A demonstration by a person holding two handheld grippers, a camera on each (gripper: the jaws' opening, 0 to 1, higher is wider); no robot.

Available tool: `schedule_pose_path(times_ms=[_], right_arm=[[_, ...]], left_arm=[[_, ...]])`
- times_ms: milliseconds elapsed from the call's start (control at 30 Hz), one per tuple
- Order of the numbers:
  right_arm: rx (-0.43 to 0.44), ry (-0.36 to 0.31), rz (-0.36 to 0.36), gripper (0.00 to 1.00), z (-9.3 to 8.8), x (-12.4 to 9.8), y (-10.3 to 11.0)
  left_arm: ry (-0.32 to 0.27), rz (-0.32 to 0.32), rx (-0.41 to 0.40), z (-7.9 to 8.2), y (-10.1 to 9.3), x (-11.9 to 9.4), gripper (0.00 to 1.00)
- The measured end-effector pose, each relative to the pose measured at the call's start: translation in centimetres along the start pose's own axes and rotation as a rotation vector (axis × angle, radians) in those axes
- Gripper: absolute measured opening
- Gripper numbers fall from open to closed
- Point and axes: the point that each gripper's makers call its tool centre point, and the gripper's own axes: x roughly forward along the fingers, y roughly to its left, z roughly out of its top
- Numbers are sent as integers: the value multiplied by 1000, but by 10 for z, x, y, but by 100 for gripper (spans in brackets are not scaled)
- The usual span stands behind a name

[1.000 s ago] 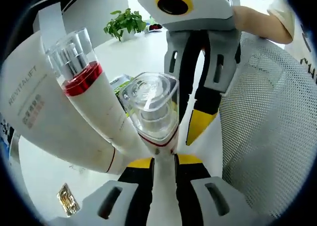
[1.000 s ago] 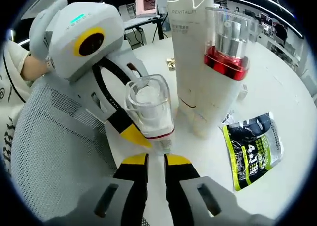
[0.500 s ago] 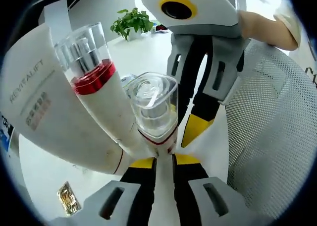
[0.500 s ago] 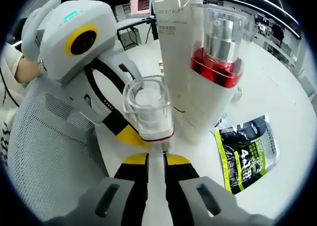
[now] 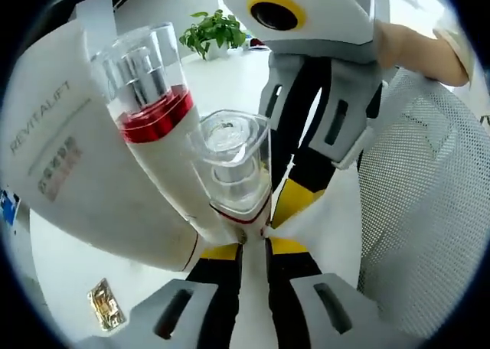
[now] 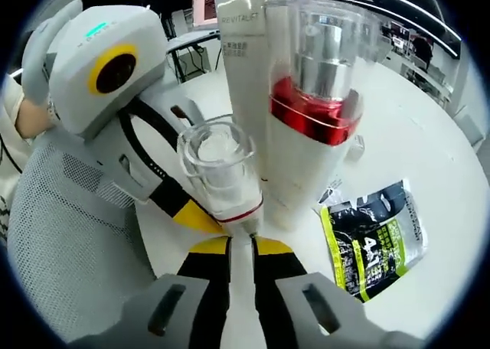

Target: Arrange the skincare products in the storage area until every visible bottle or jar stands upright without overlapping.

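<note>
While both tongs met at one spot, the small bottle (image 5: 233, 161) stood right above the left gripper (image 5: 253, 248), whose jaws were pressed nearly together at its base, apparently pinching it. From the opposite side the right gripper (image 6: 240, 244) likewise closed on that bottle (image 6: 218, 165) at its foot. Just beside it leaned a red-banded pump bottle (image 6: 310, 119) and a white tube (image 5: 69, 158). A mesh basket (image 6: 61, 234) lay beside both tongs, a dark sachet (image 6: 371, 238) on the table.
</note>
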Motion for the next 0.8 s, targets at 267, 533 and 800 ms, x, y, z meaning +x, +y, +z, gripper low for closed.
schedule_pose_path(times_ms=[267,533,800], right_arm=[[9,-13,-13,9,2,2,-4],[2,-25,-22,9,6,5,-8],[-20,-33,-27,10,7,6,-8]], left_arm=[[-3,6,-11,0,3,0,10],[5,14,-7,-1,3,0,10],[13,8,-1,-3,3,1,10]])
